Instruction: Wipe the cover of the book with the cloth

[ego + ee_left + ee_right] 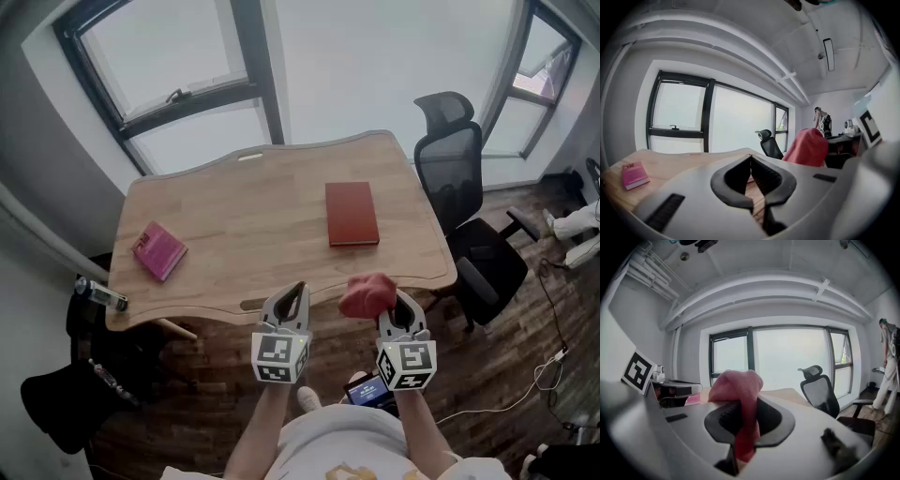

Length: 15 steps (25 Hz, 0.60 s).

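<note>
We see the red-brown book (352, 214) lying flat and closed on the tabletop (253, 202), toward its right edge and about midway between the far and near edges. Nothing touches its cover.

The pinkish-red cloth (367, 295) is well apart from it, bunched up just off the tabletop's near edge. The right gripper (397, 307) is clenched on this cloth. In the right gripper view the fabric (738, 394) mounds over the jaw tips and hangs down between them.

The left gripper (298, 289) is held just beside the right one, also off the near edge. Its jaws are pressed together with nothing between them (751, 158).

Further out, a smaller pink book (159, 250) lies tilted near the tabletop's near left corner. What may be a bottle (99, 292) sits just past the left edge, too small for us to be sure. A black office chair (461, 178) stands beyond the right edge.
</note>
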Motion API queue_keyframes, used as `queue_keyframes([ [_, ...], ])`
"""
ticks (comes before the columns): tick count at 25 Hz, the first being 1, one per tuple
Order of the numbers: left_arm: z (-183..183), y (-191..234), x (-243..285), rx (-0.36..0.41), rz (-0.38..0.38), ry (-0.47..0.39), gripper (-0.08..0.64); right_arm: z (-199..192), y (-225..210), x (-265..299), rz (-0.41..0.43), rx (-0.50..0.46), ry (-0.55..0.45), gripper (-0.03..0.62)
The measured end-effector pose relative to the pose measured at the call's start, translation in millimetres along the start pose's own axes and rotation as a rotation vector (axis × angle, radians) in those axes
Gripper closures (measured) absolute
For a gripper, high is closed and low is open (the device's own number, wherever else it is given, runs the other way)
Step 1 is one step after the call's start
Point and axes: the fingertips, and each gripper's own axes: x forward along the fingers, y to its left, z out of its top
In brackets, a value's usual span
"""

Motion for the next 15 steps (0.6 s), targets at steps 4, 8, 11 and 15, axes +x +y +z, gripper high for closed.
queue_keyframes([
  [4,0,-3,6,-0.009,0.018,-0.001,0.546,0,-7,4,0.018,-0.003,0.003,0.534],
  [8,3,-10,13,-0.002,0.026,0.000,0.546,3,-17,6,0.033,-0.002,0.000,0.534],
  [11,4,-17,19,0.003,0.029,0.004,0.546,2,-23,7,0.045,0.005,0.004,0.534],
  [15,5,-24,24,0.011,0.035,0.007,0.546,2,-30,7,0.079,0.030,-0.011,0.534],
])
